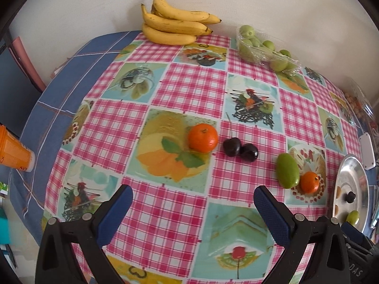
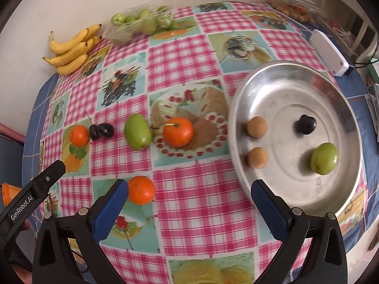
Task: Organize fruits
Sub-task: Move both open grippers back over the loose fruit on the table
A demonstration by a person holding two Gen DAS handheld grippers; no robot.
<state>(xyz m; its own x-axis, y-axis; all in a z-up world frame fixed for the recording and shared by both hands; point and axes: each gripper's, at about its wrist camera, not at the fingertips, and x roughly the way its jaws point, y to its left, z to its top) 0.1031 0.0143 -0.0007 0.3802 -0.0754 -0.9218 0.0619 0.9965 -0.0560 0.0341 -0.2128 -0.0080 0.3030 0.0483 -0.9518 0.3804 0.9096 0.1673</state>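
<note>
In the right wrist view my right gripper (image 2: 190, 187) hangs open over the checked tablecloth with nothing between its fingers. A tangerine (image 2: 141, 190) lies just beside its left fingertip. Further off lie another tangerine (image 2: 178, 132), an oval green fruit (image 2: 137, 132), two dark cherries (image 2: 101, 131) and a third tangerine (image 2: 79, 135). The metal plate (image 2: 291, 80) on the right holds two brown round fruits (image 2: 256, 126), a dark cherry (image 2: 305, 124) and a green plum (image 2: 324, 158). My left gripper (image 1: 193, 194) is open and empty, short of a tangerine (image 1: 203, 138) and the cherries (image 1: 240, 149).
Bananas (image 2: 71, 47) and a plastic pack of green plums (image 2: 142, 23) lie along the wall at the back. A white box (image 2: 329, 52) sits behind the plate, and a clear tray of brown fruits (image 2: 293, 11) at the far corner. An orange cup (image 1: 14, 151) lies at the table's left edge.
</note>
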